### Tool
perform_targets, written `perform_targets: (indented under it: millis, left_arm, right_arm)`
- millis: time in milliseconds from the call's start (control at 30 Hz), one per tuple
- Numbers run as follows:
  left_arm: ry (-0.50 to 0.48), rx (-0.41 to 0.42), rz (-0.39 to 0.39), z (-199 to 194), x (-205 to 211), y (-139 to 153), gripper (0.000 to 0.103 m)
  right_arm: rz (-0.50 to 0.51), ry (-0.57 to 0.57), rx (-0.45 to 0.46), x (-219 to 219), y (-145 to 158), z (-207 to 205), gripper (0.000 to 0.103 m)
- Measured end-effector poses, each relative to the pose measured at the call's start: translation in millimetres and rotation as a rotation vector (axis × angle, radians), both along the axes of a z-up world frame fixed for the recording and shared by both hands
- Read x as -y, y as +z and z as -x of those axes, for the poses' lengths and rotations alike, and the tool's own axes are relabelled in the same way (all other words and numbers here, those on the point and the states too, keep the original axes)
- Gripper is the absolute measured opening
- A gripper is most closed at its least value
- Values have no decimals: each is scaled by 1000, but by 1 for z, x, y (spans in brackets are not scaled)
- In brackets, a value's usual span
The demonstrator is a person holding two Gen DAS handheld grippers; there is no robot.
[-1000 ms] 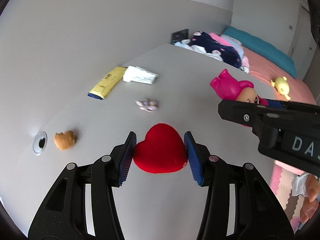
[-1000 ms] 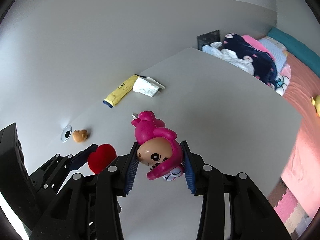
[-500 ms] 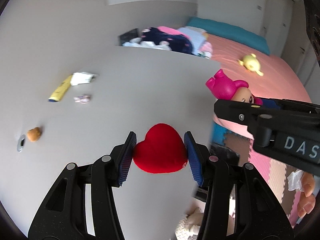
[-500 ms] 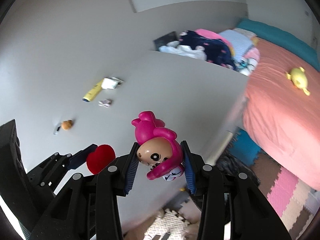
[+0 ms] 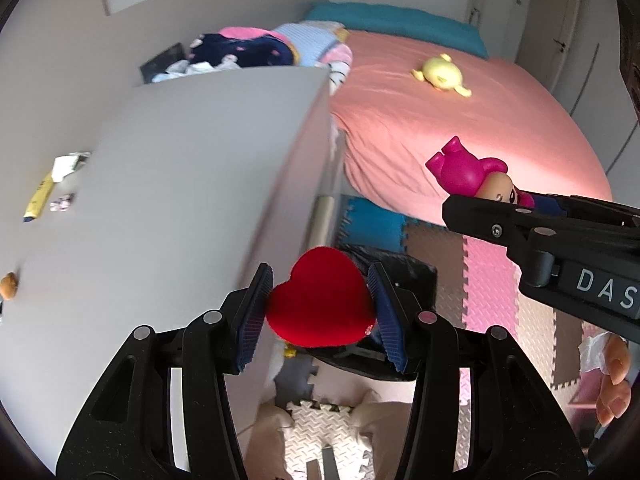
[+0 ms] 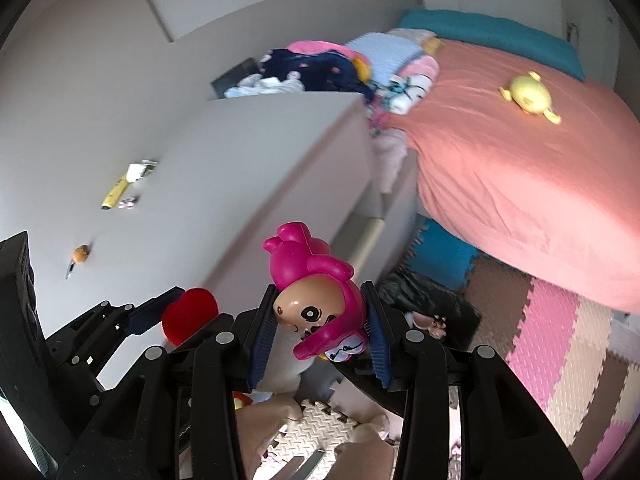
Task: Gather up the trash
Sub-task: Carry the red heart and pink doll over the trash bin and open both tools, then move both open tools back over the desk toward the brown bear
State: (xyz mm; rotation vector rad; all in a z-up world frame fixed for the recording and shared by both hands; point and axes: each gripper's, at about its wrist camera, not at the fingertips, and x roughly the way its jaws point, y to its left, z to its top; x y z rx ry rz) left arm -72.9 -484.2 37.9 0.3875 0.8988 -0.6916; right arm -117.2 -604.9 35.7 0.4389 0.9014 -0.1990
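The left gripper has its jaws partly closed, pads pressed on either side of a red heart held in the air. The right gripper grips likewise, jaws about as wide, clamped on the head of a pink-hooded doll. Both loads hang just past the near right edge of the grey worktop, over the foam-mat floor.

Directly below and just beyond the jaws sits a black bag on the floor, between the worktop and the bed (its mouth is mostly hidden behind the grippers, so whether it gapes wide I cannot tell). This looks like the carry stage: two pieces in hand, on the way to the bag. The next move would call for bringing each load over the opening, then spreading the jaws to drop it.

Far left on the worktop lie a yellow wrapper, a white crumpled packet, a small scrap and a brown lump, seemingly yet to collect.
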Motion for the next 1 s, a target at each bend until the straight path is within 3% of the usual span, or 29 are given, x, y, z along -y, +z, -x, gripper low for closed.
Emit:
perform_targets:
  millis: [333,400,433,467,500,600,1000]
  left_arm:
    - [-22,-27,-62,2,23,-25,49]
    - [-26,-43,-78,2,26,-29,70]
    - [-15,-44,-85,2,27,-30,99]
    - [1,-26,-82,2,25,-30,97]
    - [11,-15,-87,3,25,-30,97]
    - [23,-20,-112,-2,24,-35,97]
    - [32,-18,-92,-3,15,-31,97]
  right_arm:
    - [-29,-66,-43,32,-27,9,43]
    - [-7,-100,-63,36,-32,9,44]
    - [-3,-119,-65,39,-33,10,51]
    - [-1,-148,-64,42,-35,11,81]
    - [9,-165,-58,45,-36,12,100]
    - [61,-219,-62,51,-38,17,100]
    - [40,-250,-39,48,-40,15,100]
